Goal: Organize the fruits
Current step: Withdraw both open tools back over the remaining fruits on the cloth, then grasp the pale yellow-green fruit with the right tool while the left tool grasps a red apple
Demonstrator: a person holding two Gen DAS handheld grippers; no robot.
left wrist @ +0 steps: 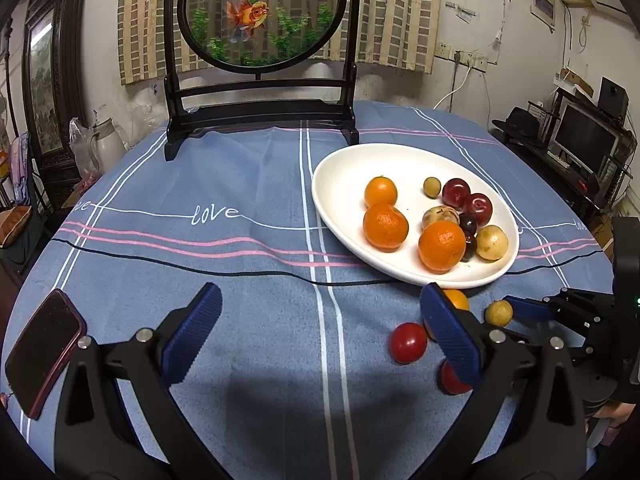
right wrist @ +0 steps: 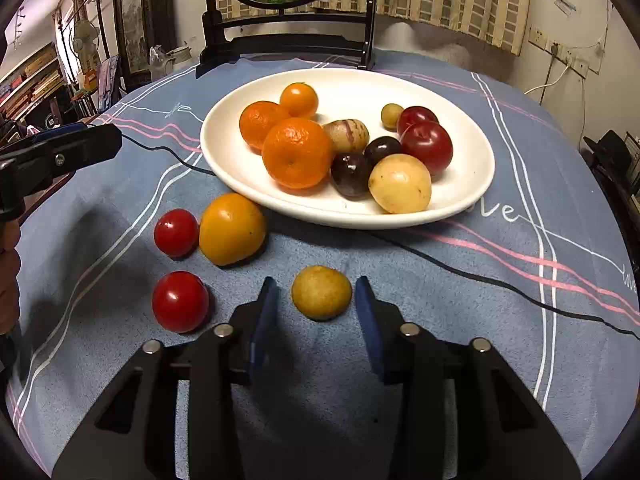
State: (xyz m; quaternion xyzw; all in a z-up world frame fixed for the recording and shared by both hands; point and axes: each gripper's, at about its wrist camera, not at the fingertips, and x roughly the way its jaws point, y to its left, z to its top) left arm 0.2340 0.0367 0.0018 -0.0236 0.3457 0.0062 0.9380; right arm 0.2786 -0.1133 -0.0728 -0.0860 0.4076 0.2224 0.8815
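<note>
Your right gripper (right wrist: 316, 300) brackets a small yellow-brown fruit (right wrist: 321, 292).
Its pads (right wrist: 266, 312) stand narrowly apart beside it, not pressing; your left gripper (left wrist: 320, 320) gapes wide, empty.

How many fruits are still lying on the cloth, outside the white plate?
4: a small yellowish fruit between the right tool's fingers, two red ones to its left, and an orange one against the plate.

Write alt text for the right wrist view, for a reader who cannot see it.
The right gripper straddles a small yellow-brown fruit on a blue tablecloth, not visibly pressing it. Beyond lie two red fruits, an orange fruit, and a white plate of mixed fruit.
</note>
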